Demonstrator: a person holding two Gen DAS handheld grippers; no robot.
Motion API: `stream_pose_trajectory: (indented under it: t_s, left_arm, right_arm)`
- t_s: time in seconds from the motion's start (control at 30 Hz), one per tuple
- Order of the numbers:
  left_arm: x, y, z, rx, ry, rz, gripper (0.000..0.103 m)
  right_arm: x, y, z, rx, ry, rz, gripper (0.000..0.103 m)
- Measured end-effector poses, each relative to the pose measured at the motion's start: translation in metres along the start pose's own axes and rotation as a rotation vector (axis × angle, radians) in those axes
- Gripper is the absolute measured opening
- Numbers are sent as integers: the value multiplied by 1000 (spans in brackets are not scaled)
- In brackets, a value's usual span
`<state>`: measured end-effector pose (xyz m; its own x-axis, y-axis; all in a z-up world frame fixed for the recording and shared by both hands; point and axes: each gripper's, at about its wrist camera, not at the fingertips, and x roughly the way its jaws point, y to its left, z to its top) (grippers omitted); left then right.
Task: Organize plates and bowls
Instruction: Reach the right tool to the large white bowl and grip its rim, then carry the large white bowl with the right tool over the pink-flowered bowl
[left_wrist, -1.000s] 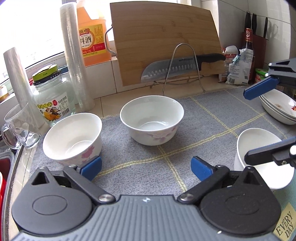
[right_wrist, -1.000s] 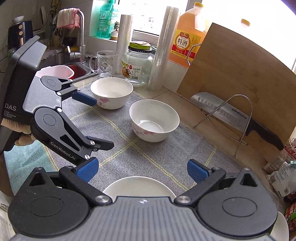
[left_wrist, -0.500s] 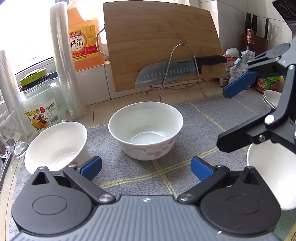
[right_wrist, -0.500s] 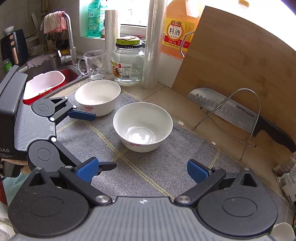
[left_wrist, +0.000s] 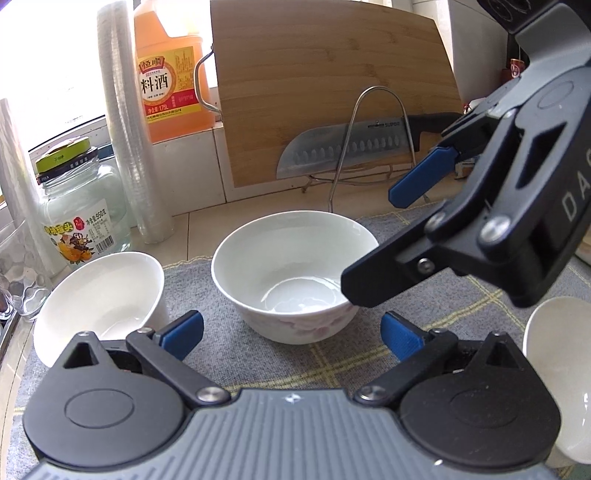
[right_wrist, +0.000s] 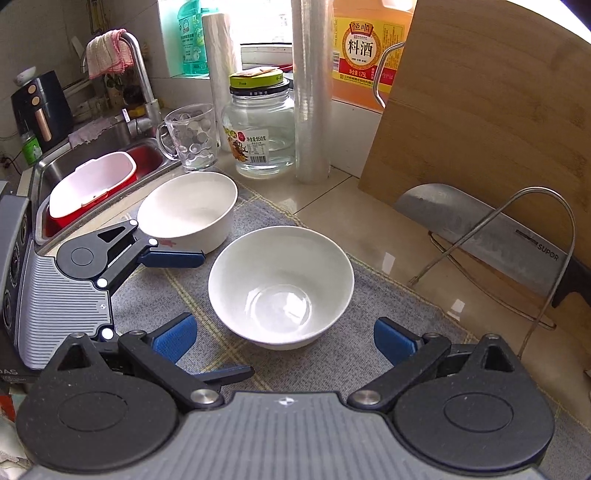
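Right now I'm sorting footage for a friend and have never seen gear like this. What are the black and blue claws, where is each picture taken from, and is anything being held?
There is no robot: a person holds a two-finger gripper in each hand, and a wide-angle camera on each looks forward along its fingers.

In the left camera's picture, the left gripper fills the bottom edge, and the right gripper reaches in from the right. In the right camera's picture it is reversed: the right gripper is at the bottom, the left gripper at the left.

Both are open and hold nothing.

On the grey mat stand a middle bowl and a left bowl; a third bowl shows at the left picture's right edge. Behind are a glass jar, a cutting board and a knife.
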<state>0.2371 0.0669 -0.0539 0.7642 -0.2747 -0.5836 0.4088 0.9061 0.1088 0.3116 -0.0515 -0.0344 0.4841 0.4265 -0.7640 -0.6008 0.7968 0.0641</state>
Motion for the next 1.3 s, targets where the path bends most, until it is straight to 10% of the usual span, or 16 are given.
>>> stream_pose_trajectory:
  t_s: [1.3]
  left_arm:
    - [10,1,11,-14,-20,-10,91]
  right_arm:
    - [50,-19,23,41,34,104,98]
